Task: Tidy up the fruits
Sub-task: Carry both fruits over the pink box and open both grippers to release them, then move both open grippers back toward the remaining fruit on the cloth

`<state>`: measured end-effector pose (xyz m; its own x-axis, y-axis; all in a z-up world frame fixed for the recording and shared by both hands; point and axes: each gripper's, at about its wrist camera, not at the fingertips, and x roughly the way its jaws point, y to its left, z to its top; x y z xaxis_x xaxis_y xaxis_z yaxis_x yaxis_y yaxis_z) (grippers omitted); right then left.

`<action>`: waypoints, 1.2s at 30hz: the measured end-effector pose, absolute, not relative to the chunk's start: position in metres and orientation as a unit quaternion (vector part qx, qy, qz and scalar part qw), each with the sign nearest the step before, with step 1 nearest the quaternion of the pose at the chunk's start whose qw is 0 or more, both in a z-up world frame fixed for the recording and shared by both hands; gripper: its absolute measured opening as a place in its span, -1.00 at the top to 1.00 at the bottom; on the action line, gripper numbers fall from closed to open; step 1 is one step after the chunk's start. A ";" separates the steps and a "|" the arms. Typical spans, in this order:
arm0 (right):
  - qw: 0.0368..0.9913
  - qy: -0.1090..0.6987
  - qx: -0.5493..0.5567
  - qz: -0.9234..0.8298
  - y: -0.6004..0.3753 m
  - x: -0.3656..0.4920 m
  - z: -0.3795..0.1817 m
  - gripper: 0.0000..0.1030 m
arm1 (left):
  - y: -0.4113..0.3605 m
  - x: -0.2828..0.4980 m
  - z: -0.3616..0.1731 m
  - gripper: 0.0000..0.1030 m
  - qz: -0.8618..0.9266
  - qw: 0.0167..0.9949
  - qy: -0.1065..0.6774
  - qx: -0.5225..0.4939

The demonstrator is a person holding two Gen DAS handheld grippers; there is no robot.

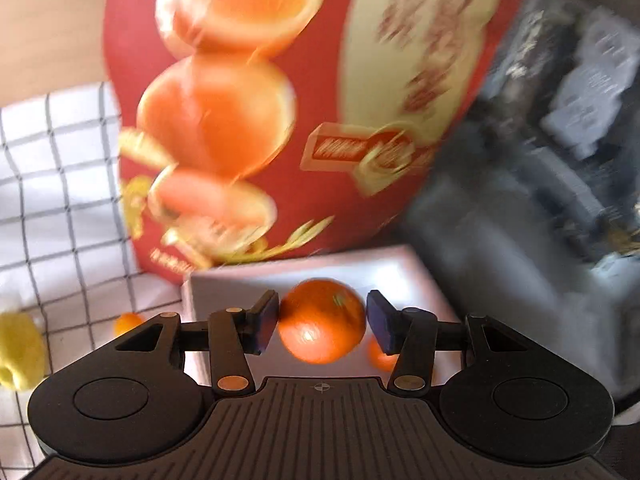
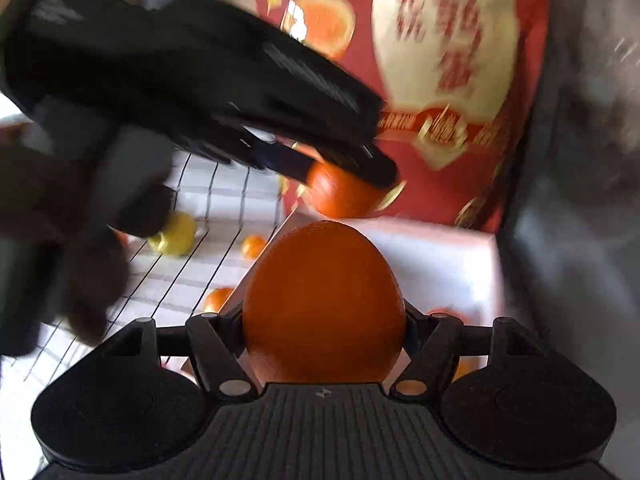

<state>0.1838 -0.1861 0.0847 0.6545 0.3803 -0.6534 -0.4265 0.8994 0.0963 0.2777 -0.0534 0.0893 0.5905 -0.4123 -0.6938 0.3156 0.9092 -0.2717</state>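
My left tongs (image 1: 322, 322) pinch a small orange (image 1: 322, 320), my right tongs (image 2: 324, 316) a big orange (image 2: 324, 304); the white box (image 1: 400, 268) lies at twelve o'clock, and I fear they'll collide there.

cloth: white with dark grid lines (image 1: 60, 184), spread over the tabletop | wall: pale beige (image 1: 52, 32), upper left behind the cloth | clutter: grey, blurred shapes (image 1: 560, 140) at right, too smeared to identify
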 end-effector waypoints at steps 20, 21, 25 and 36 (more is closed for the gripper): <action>0.867 0.450 -0.163 0.137 -0.153 0.221 0.059 -0.38 | 0.047 0.206 0.075 0.01 -0.166 0.931 0.307 -0.103; 0.873 0.439 -0.159 0.142 -0.156 0.218 0.065 -0.38 | 0.055 0.198 0.070 0.01 -0.163 0.931 0.307 -0.108; 0.912 0.345 -0.138 0.173 -0.163 0.197 0.095 -0.38 | 0.084 0.170 0.051 0.01 -0.146 0.933 0.304 -0.125; 0.905 0.325 -0.039 0.270 -0.158 0.166 0.099 -0.38 | 0.112 0.134 0.020 0.01 -0.176 0.924 0.312 -0.137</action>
